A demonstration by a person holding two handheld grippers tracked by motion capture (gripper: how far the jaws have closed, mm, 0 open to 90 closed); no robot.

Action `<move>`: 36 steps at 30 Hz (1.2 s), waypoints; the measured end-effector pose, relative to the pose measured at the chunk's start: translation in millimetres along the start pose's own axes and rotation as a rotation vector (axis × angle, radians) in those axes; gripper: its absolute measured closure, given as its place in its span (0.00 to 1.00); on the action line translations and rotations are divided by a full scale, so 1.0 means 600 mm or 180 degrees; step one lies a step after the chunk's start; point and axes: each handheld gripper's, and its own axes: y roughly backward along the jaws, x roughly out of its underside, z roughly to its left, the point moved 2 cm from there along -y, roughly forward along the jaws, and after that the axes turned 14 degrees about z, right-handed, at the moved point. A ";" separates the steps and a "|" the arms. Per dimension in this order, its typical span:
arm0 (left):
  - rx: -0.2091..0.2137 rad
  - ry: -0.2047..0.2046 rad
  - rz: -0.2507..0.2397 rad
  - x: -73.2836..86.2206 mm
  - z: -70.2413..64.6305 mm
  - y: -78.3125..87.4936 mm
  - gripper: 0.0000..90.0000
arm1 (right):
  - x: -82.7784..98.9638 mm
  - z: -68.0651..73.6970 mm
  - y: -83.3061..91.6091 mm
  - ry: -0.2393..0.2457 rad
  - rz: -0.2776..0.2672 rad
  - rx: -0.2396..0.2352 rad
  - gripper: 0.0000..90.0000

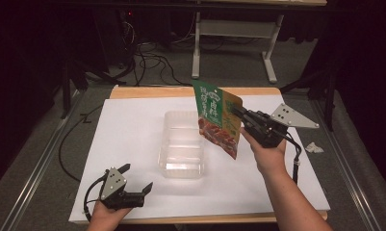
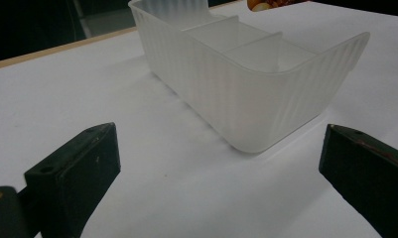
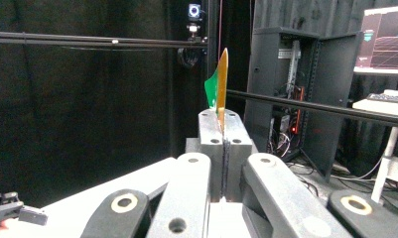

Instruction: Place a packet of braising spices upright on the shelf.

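We held the right gripper [image 1: 239, 115] with its jaws clamped flat on one edge of a green-and-orange food pouch [image 1: 218, 118], which hung lifted beyond the jaw tips over the far end of a clear plastic container [image 1: 182, 144]. Our left gripper [image 1: 135, 179] rested low on the white table [image 1: 133, 130], jaws spread wide and empty, the container's near corner [image 2: 266, 94] just ahead between them.

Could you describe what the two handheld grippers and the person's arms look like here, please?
Both grippers are black with two blocky black jaws. The left gripper and the right gripper each carry a grey three-cornered plate with small holes on top, and each trails a black cable. The person's forearms are bare, with no sleeves or gloves visible.
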 end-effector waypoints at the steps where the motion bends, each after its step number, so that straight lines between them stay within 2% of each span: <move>1: 0.0000 0.0000 0.0000 0.000 0.000 0.000 0.03 | -0.001 0.001 -0.001 0.0002 0.0009 -0.0004 1.00; 18: 0.0007 0.0016 -0.0021 0.000 0.001 0.002 0.03 | -0.016 0.012 -0.027 0.0044 -0.0034 -0.0087 1.00; 29: -0.0005 0.0029 -0.0056 0.000 0.002 0.005 0.03 | -0.018 0.016 -0.056 0.0048 0.0014 -0.0141 1.00; 36: -0.0005 0.0035 -0.0038 0.001 0.003 0.004 0.03 | -0.018 0.021 -0.080 0.0120 0.0023 -0.0193 1.00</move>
